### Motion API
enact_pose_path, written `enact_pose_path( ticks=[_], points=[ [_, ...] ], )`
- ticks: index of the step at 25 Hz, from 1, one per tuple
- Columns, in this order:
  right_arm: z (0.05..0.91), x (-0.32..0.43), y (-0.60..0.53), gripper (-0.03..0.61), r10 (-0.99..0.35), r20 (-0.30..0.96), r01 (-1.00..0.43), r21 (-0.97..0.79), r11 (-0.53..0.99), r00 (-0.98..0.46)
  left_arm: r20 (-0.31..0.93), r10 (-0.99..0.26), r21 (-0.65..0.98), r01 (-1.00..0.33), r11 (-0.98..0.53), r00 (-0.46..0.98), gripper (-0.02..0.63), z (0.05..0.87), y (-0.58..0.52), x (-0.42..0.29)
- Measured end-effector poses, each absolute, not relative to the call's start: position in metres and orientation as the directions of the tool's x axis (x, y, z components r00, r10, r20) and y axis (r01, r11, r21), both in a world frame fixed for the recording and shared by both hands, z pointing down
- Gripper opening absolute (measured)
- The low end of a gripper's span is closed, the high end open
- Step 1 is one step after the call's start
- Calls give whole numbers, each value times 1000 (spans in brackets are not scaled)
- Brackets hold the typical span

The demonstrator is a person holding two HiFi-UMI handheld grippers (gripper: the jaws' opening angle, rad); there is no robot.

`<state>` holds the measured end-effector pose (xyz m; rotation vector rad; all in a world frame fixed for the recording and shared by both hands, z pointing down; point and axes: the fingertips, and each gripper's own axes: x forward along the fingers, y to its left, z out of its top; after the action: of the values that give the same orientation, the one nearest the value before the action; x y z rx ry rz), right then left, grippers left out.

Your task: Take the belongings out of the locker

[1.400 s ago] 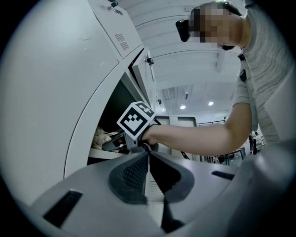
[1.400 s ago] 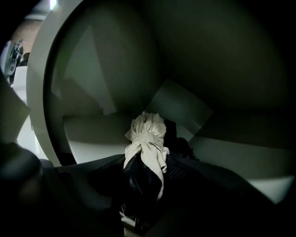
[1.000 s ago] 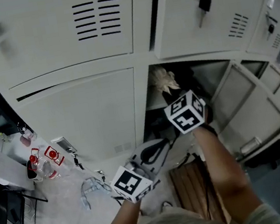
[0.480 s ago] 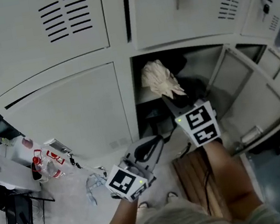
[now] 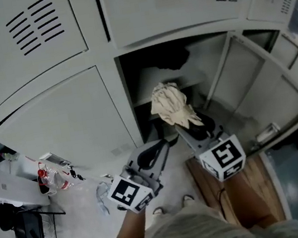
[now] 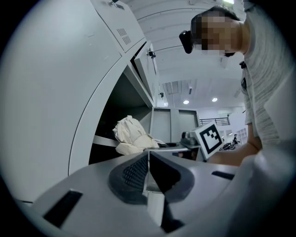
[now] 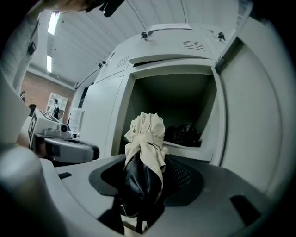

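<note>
My right gripper is shut on a bundle: a crumpled cream cloth over a black leathery item, held just in front of the open locker. In the right gripper view the cream cloth and black item fill the jaws of my right gripper. A dark belonging still lies on the locker shelf; the same dark belonging shows in the head view. My left gripper is shut with nothing in it, low and to the left of the bundle. The left gripper view shows my left gripper with its pads together.
The locker door stands swung open to the right. Shut locker doors fill the wall to the left. A wooden board lies on the floor below the locker. Bottles and clutter sit at the lower left.
My right gripper has drawn back out of the locker toward me, bringing the cream cloth and black item with it. The left gripper has stayed about where it was.
</note>
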<state>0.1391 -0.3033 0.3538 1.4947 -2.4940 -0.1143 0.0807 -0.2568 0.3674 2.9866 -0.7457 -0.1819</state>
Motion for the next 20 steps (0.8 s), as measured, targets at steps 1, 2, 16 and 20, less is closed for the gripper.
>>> enact_pose_path(
  ticks=[1,2,16,20],
  points=[
    [358,139,-297,232,-873,155,-860,161,484,-462,-98,-472,82,-465,-881,876,2,368,-257,81],
    [362,139,-291,232,-868,152,-859,141,493,-473,-95,-471,80,-465,-882,877,2,368,-257,81],
    [382,149,-220,232,-808,-9,-784,-236,574,-589,-65,-433,142,-421,-896,899,2,385,-224,90],
    [387,151,-211,232,-807,-12,-784,-227,578,-591,-63,-424,138,-412,-900,904,2,385,-220,93]
  ],
)
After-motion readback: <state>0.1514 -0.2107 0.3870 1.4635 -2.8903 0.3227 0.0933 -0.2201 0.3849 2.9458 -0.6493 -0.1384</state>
